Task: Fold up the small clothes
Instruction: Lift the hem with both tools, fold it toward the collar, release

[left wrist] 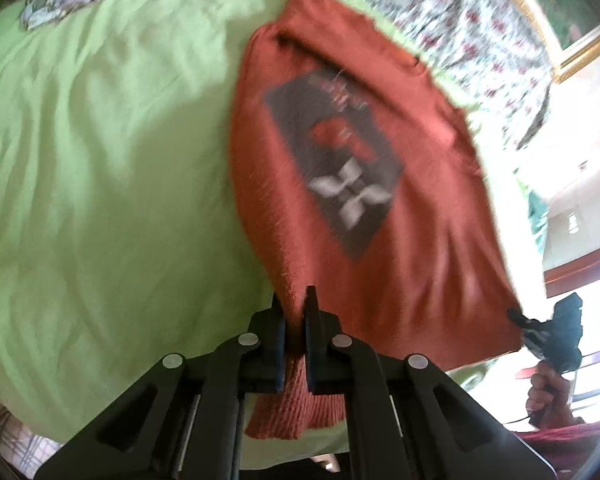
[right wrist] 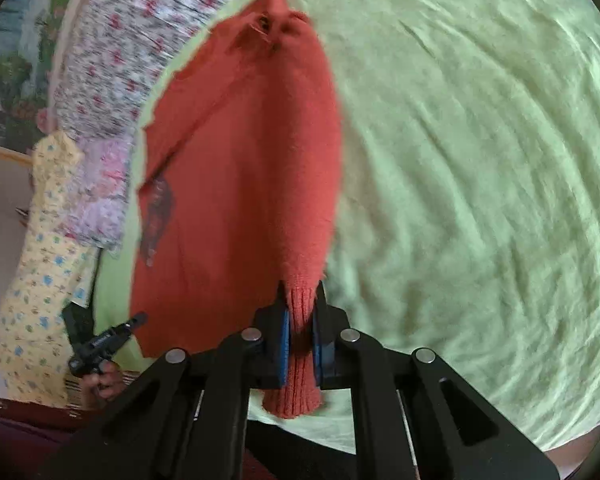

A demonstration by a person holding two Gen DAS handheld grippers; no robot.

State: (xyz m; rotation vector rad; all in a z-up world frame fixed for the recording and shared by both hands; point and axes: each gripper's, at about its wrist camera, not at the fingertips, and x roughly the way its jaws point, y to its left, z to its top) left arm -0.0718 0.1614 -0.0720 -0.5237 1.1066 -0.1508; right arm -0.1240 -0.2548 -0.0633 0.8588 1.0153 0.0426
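Left tongs point(left wrist: 296, 300) and right tongs point(right wrist: 302, 300) angled downward, each clamped on red sweater point(left wrist: 360, 160) hem, over green sheet point(left wrist: 100, 160)

A rust-red knitted sweater point(left wrist: 380, 208) is hanging stretched out above the green sheet, its ribbed bottom hem gathered and bunching at two points near the cameras. Its front is carrying a dark grey rectangular print with a red shape and a white pinwheel-like mark, blurred here. The far end, probably the neck or shoulders, is trailing down toward the sheet, and the body point(right wrist: 236, 184) is sagging in long lengthwise folds
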